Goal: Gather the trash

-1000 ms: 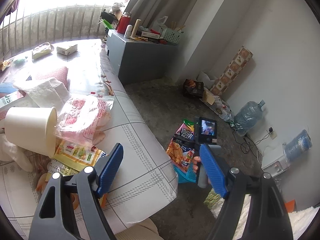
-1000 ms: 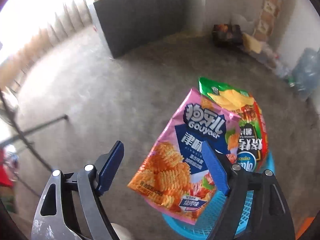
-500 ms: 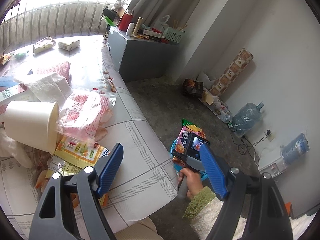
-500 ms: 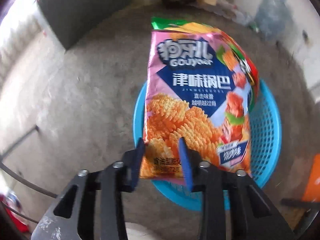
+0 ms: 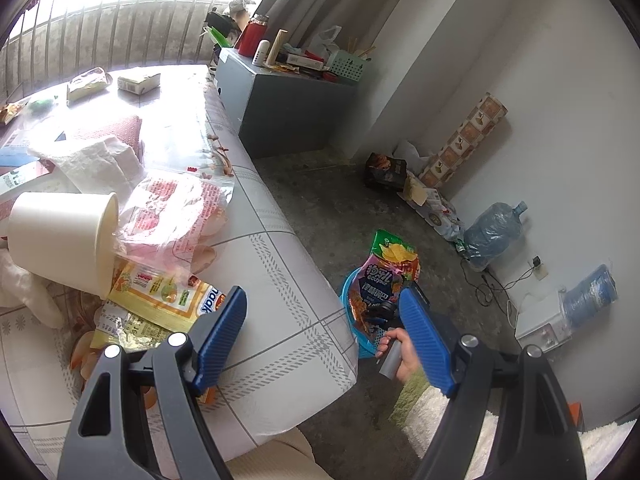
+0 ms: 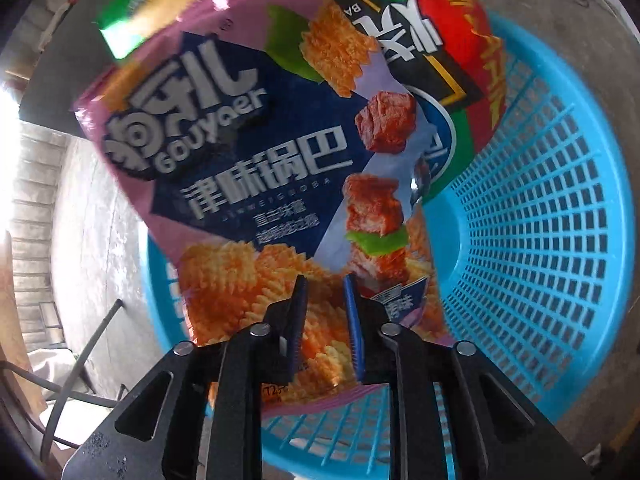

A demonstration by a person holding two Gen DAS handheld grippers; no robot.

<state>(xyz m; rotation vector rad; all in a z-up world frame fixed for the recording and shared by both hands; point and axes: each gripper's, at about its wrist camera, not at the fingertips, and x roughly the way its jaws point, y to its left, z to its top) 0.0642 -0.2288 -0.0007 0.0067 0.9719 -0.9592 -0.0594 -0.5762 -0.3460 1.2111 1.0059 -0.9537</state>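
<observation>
**Snack bag pinched over the blue basket, table litter still waiting**

The right gripper (image 6: 325, 316) has its blue fingers nearly closed on the lower edge of the pink snack bag (image 6: 248, 168), the foil pinched between them. The bag hangs over the blue basket (image 6: 560, 240), its lower part within the rim; whether it touches the mesh floor cannot be told. Behind it, also over the basket, lies a red-and-green chip bag (image 6: 452, 32), pressed against the pink one.

The left gripper (image 5: 324, 336) stands wide apart and holds nothing, poised above the near corner of the table (image 5: 280, 280).

By my reading the task is only partly done: one or two wrappers are at the basket, and the pink bag needs only to be let go. Most of the litter remains on the table. Left of the basket, up on the cloth, lie a tipped white paper cup (image 5: 60, 236), a clear plastic bag with red print (image 5: 176, 208), a yellow wrapper (image 5: 160, 292) just beside the cup's mouth, and crumpled tissue (image 5: 96, 164) beyond.

The left wrist view alone shows this table and places the basket on the floor just beside the table's corner, with the right hand (image 5: 400, 356) on its handle. The right wrist view alone shows the grip itself and the basket's mesh interior.
</observation>
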